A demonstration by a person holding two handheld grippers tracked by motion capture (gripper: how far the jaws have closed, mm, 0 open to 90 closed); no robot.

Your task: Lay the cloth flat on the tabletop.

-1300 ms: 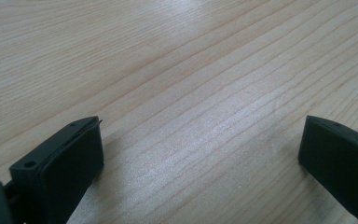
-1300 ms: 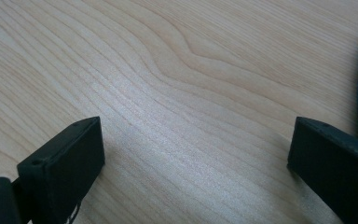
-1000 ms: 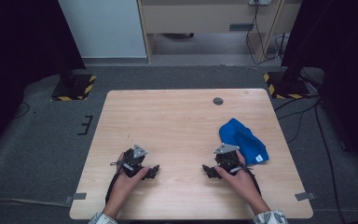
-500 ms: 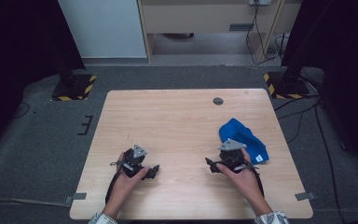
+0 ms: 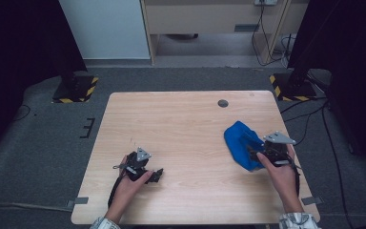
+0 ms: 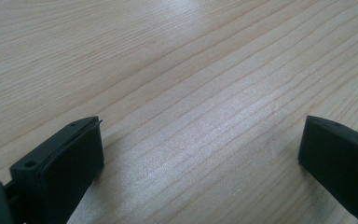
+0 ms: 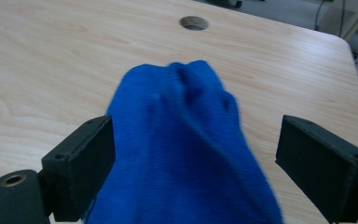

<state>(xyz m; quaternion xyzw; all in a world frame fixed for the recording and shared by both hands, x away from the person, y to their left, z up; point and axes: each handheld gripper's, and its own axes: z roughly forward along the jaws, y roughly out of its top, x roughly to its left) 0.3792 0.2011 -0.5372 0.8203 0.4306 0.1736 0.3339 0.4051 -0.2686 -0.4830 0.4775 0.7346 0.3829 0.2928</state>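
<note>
Jaws of my right gripper stand wide apart around the blue cloth, while my left gripper rests open above the table.

No readable text, label or number anywhere

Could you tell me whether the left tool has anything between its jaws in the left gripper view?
No, the left tool has bare wooden table between its open jaws.
</note>
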